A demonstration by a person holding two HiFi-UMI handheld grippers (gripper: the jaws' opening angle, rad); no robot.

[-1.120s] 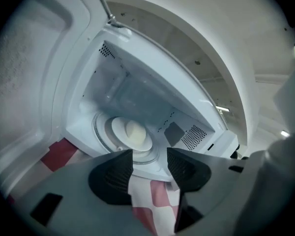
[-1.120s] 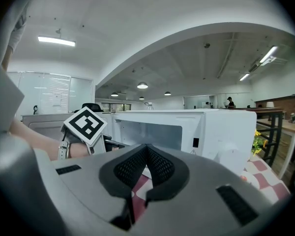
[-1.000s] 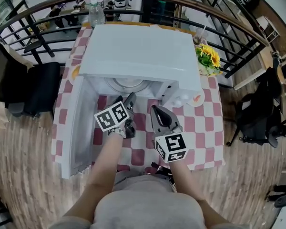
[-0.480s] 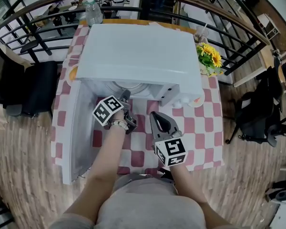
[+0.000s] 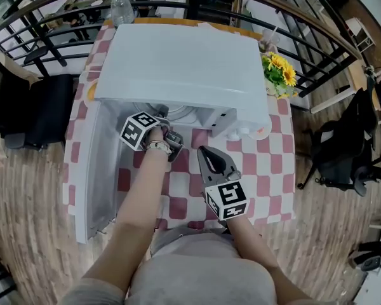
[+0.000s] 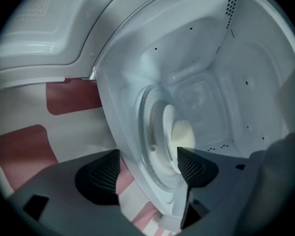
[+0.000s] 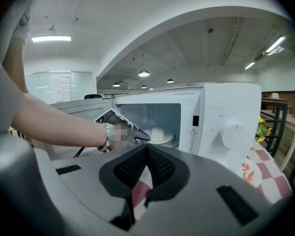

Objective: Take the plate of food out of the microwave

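Note:
The white microwave [image 5: 178, 62] stands on a red-and-white checked table, its door [image 5: 98, 164] swung open to the left. Inside, a white plate [image 6: 168, 127] with a pale mound of food [image 6: 184, 134] rests on the glass turntable. My left gripper [image 5: 165, 121] reaches into the opening. Its jaws are opening wide, and the plate lies just beyond the pads [image 6: 105, 173], untouched. The right gripper view shows the same plate [image 7: 160, 134] and the left gripper [image 7: 140, 135] at it. My right gripper [image 5: 206, 156] hovers shut over the table in front of the microwave, holding nothing.
Sunflowers [image 5: 277, 75] stand at the microwave's right rear, a water bottle [image 5: 120, 8] behind it. A small patterned dish [image 5: 261, 132] lies by the front right corner. A black chair [image 5: 25, 113] sits left of the table; a curved railing runs behind.
My left gripper has moved forward from the table into the microwave's opening, and its jaws have spread wider. The right gripper has barely moved.

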